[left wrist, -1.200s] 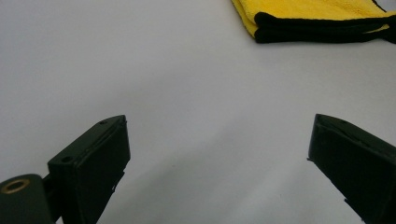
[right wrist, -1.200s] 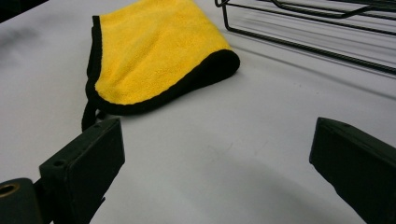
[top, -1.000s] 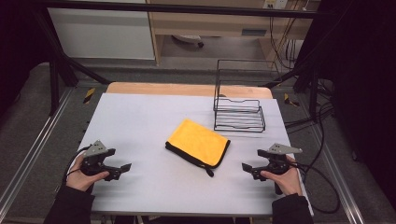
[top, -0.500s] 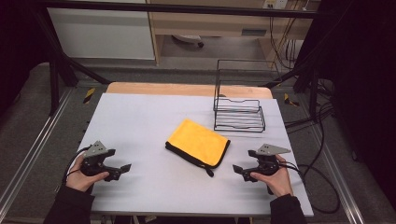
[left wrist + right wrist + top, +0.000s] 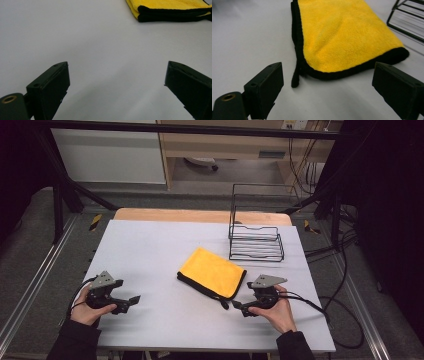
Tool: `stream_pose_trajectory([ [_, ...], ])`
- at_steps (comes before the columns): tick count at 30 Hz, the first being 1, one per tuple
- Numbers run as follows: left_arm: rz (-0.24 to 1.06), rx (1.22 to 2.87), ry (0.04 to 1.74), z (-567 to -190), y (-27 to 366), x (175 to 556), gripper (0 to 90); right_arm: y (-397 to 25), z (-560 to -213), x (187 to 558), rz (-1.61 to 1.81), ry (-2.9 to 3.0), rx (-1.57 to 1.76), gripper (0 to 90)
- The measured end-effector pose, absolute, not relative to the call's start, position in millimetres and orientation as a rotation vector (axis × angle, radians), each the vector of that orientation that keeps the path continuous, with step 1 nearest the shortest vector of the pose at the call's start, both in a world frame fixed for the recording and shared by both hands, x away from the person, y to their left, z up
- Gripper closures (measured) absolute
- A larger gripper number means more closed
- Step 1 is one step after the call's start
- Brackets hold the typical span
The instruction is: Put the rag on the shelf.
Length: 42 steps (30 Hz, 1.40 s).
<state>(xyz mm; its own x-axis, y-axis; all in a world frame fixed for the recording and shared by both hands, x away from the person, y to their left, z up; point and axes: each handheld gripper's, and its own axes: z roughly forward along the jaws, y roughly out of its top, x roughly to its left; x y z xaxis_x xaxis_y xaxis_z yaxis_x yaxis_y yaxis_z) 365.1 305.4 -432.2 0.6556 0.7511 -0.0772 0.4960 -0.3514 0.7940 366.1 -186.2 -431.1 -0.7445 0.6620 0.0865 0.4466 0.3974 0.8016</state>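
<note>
Yellow cloth [image 5: 213, 272] flat on surface [image 5: 150, 250], mid-right. Right tongs [image 5: 236, 305] wide apart, just beside cloth's near corner, not touching. Left tongs [image 5: 134, 299] wide apart, well away, bare surface between jaws.

- left gripper [image 5: 117, 87]: jaws spread wide, nothing between them, rising from 7 and 5 o'clock
- white table [image 5: 87, 37] under and ahead of the jaws
- folded yellow cloth [image 5: 170, 8] with black edging at 1 o'clock, flat on the table, well apart from the jaws
</note>
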Motion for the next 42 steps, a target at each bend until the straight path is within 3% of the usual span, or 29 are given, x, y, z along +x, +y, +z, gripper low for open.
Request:
stream_pose_trajectory([
  [16,0.381,2.024,0.973,-432.6,306.0,365.2,5.9,-130.1,-434.5,378.8,1.169,2.506,0.883,32.3],
  [22,0.378,2.025,0.976,-433.1,305.9,365.6,6.0,-126.9,-442.4,381.1,1.125,2.515,0.869,49.0],
  [42,0.376,2.023,0.978,-433.4,305.1,365.5,6.5,-119.9,-445.0,384.6,0.996,2.54,0.837,78.7],
])
